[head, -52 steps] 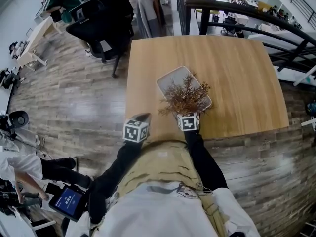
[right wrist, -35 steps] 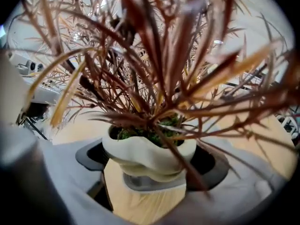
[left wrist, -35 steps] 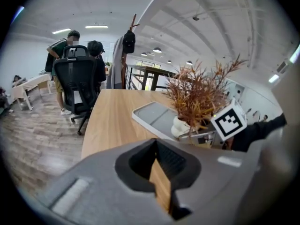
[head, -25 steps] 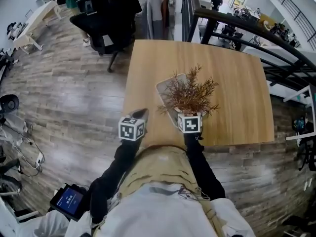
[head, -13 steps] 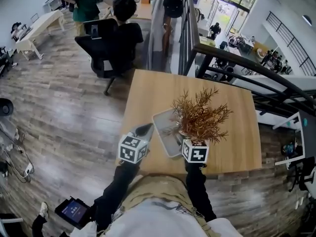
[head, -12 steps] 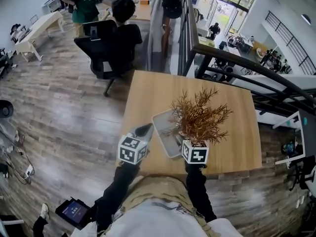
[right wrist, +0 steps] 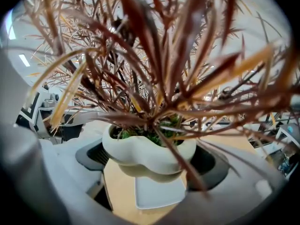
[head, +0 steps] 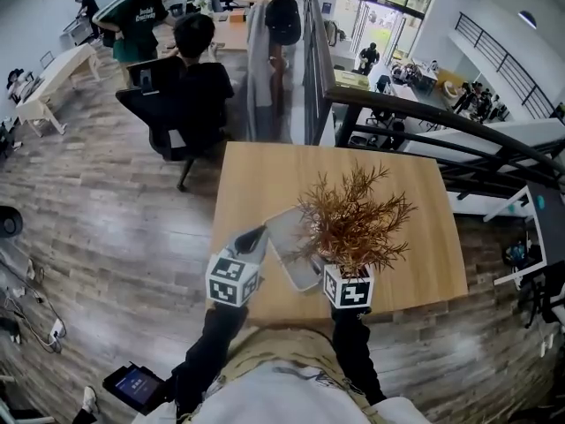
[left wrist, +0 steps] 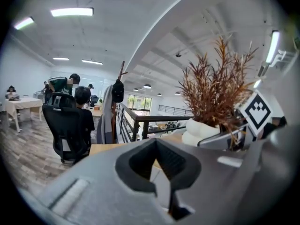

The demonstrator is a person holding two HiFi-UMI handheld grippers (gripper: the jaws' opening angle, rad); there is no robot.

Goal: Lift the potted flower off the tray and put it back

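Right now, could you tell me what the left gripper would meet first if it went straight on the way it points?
Probably the tray, just ahead of the left gripper on the table, though it might pass above it; height is unclear. The potted flower is off to its right.

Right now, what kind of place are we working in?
Probably an open-plan office on an upper level: a person seated in a black office chair, a black railing overlooking a lower floor, and wood-plank flooring around the wooden table.
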